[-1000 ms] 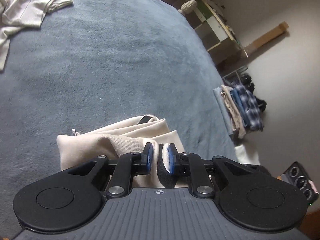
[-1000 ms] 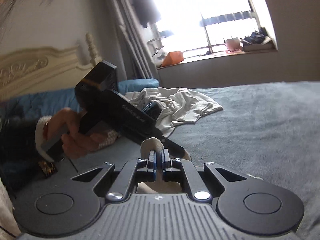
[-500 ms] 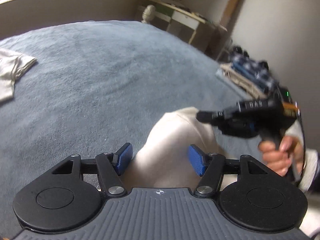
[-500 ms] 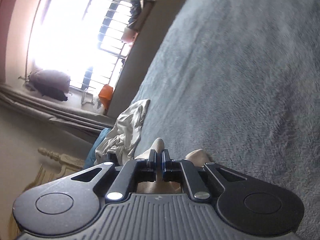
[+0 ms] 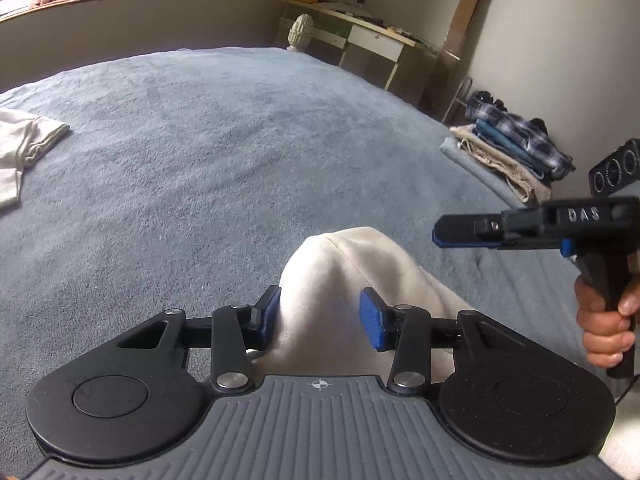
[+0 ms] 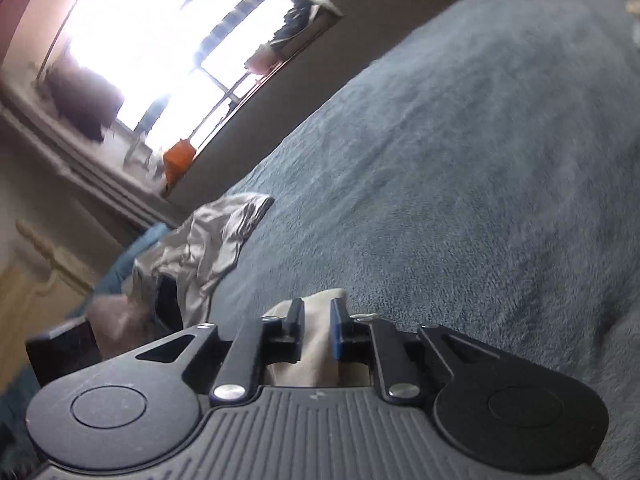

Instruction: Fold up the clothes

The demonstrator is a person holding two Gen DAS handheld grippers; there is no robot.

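Observation:
A folded beige garment lies on the blue-grey bed blanket. My left gripper straddles its near end, and the jaws are closing with the cloth between the blue pads, not visibly squeezed. In the left wrist view my right gripper hovers just right of the garment, side-on, with a hand on its grip. In the right wrist view the right gripper has its jaws opening, and the beige garment shows in the gap without being pinched.
A crumpled white garment lies at the bed's left side, seen again near the headboard. A stack of folded clothes sits off the bed's right edge. A desk stands by the far wall.
Both grippers were shut on the beige garment and have let go. The left jaws spread wide, then narrowed a little. The right jaws have just parted. Both views rolled.

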